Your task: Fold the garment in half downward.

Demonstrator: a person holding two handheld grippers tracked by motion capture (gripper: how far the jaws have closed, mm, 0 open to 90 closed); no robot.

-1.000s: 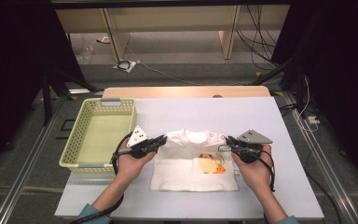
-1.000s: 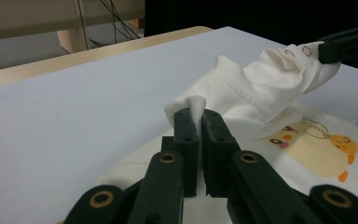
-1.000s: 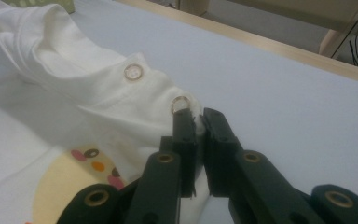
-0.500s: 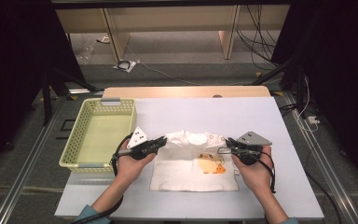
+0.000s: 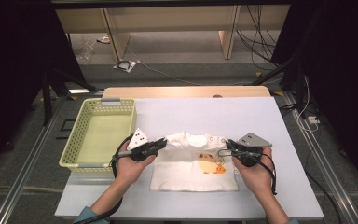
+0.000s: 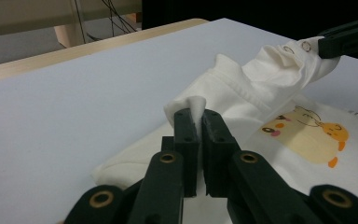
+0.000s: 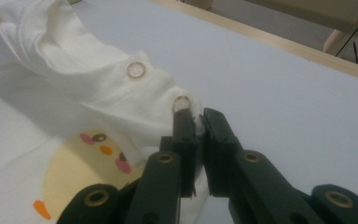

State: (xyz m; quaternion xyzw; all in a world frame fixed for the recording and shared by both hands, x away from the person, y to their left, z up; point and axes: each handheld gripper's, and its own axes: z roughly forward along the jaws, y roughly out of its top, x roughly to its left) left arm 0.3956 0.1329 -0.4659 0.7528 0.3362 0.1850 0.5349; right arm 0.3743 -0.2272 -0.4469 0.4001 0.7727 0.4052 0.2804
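Observation:
A small white shirt [image 5: 193,168] with a yellow chick print lies on the white table [image 5: 205,112], its collar end raised. My left gripper [image 5: 163,141] is shut on the shirt's left shoulder edge; a fold of white cloth [image 6: 196,105] is pinched between its black jaws [image 6: 196,122]. My right gripper [image 5: 223,143] is shut on the right shoulder by the snap buttons [image 7: 135,69], with cloth [image 7: 112,88] squeezed between its jaws [image 7: 197,122]. The far gripper [image 6: 349,39] holds the shirt's other corner in the left gripper view. The shoulder line hangs stretched between both grippers.
A pale green plastic basket [image 5: 101,132] stands on the table's left side, beside my left hand. A wooden strip [image 5: 186,91] runs along the table's far edge. Cables lie on the floor beyond.

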